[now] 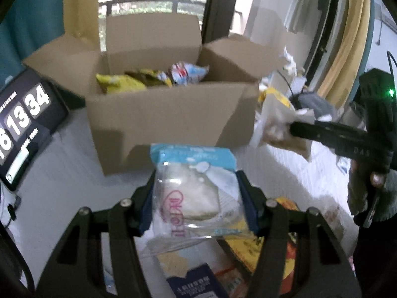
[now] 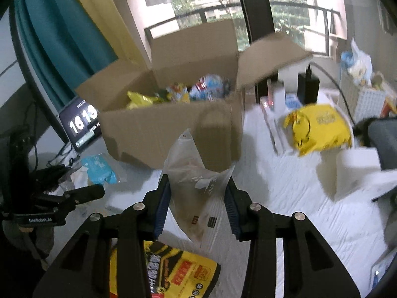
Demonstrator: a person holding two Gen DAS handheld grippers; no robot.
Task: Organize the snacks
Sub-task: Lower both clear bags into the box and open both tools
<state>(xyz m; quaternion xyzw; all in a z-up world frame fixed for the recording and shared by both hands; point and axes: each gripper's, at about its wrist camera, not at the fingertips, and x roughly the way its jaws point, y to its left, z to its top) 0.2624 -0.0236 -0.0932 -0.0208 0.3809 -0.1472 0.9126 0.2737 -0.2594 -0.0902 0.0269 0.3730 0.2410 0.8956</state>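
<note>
An open cardboard box (image 1: 168, 114) stands ahead on the white table, with yellow and blue snack bags (image 1: 151, 78) inside; it also shows in the right wrist view (image 2: 173, 129). My left gripper (image 1: 196, 198) is shut on a clear packet with a blue top (image 1: 196, 188), held just before the box. My right gripper (image 2: 197, 198) is shut on a clear greyish snack bag (image 2: 196, 188); in the left wrist view it (image 1: 292, 126) holds that bag (image 1: 278, 124) beside the box's right side. The left gripper (image 2: 99, 191) with its blue packet (image 2: 99, 168) shows at the left of the right wrist view.
A clock display (image 1: 22, 121) stands left of the box. Yellow and dark snack packs (image 1: 248, 253) lie below the left gripper, a yellow-black one (image 2: 173, 273) below the right. A yellow bag (image 2: 320, 129), a white basket (image 2: 364, 99) and a black charger (image 2: 307, 87) are at the right.
</note>
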